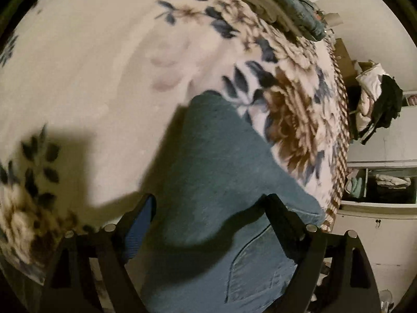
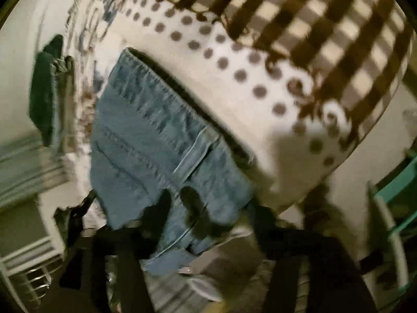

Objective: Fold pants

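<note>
One pair of jeans [image 1: 208, 172] on the blanket [image 1: 78, 65], near its edge by the checked border. Left gripper [image 1: 211, 208]: fingers spread wide, denim lying between them. Right gripper [image 2: 179, 195]: narrow, pinching denim near the waistband end. Second folded jeans [image 1: 299, 2] at the far edge. Shelves [image 1: 385, 182] hold folded clothes. No readable writing.

Bare blanket [image 1: 78, 73] leftward; folded jeans [image 1: 208, 169] straight ahead.
</note>
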The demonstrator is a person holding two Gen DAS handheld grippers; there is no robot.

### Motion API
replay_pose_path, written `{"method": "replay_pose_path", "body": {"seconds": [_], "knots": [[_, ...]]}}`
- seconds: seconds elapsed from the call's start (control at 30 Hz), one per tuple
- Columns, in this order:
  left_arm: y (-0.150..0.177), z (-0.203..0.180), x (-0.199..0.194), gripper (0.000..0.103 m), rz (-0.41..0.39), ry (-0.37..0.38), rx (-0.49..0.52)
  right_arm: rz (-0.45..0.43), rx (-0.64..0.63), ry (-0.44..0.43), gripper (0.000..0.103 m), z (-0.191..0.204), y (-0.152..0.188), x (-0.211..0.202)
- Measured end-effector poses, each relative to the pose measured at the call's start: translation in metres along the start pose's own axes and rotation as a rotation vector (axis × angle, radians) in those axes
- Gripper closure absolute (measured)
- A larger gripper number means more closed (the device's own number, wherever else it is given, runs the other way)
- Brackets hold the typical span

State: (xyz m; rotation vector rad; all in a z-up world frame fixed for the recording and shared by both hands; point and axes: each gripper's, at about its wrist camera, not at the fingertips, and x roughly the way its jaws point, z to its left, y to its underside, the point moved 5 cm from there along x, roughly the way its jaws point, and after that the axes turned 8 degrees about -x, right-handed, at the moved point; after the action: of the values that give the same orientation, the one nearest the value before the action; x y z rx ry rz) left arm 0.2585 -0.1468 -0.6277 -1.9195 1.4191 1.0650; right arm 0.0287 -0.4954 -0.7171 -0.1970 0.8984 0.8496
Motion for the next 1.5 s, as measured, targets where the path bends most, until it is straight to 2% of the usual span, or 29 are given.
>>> {"method": "replay_pose_path", "body": {"seconds": [0.17,0.27,0.3,0.43,0.53,0.63,0.83,1.0,1.07,1.17,1.23,1.33,1.5], "knots": [[0.011,0.002,0.000,0.018,0.026,0.025,0.021,0.060,-0.015,-0.067,0.035,-0.001,0.018,0.039],[0.020,0.011,-0.002,0.018,0.056,0.048,0.005,0.027,-0.022,-0.102,0.024,0.006,0.020,0.055],[0.023,0.015,-0.003,0.018,0.069,0.053,-0.006,0.007,-0.018,-0.129,0.018,0.009,0.021,0.057],[0.036,0.029,-0.002,0.018,0.104,0.060,-0.036,-0.033,-0.021,-0.218,0.017,0.018,0.022,0.057],[0.046,0.036,0.005,0.018,0.125,0.053,-0.040,-0.028,-0.071,-0.145,0.018,0.026,0.021,0.061],[0.053,0.039,0.012,0.014,0.148,0.066,-0.039,-0.048,-0.055,-0.152,0.019,0.022,0.025,0.060],[0.059,0.031,0.026,0.005,0.183,0.062,0.010,-0.053,0.010,-0.247,0.015,0.013,0.018,0.062],[0.057,0.032,0.024,0.005,0.187,0.080,-0.016,-0.048,-0.033,-0.170,0.017,0.006,0.024,0.048],[0.055,0.036,0.022,0.005,0.190,0.100,-0.047,-0.039,-0.008,-0.202,0.017,-0.010,0.029,0.042],[0.054,0.039,0.023,0.005,0.190,0.106,-0.059,-0.027,-0.017,-0.232,0.015,-0.008,0.027,0.050],[0.055,0.038,0.023,0.005,0.190,0.099,-0.051,-0.024,-0.065,-0.238,0.005,0.005,0.024,0.058],[0.055,0.038,0.023,0.005,0.194,0.092,-0.040,-0.016,-0.089,-0.308,0.006,0.023,0.022,0.063],[0.056,0.036,0.026,0.005,0.198,0.089,-0.039,-0.041,-0.076,-0.335,0.008,0.032,0.019,0.069]]}}
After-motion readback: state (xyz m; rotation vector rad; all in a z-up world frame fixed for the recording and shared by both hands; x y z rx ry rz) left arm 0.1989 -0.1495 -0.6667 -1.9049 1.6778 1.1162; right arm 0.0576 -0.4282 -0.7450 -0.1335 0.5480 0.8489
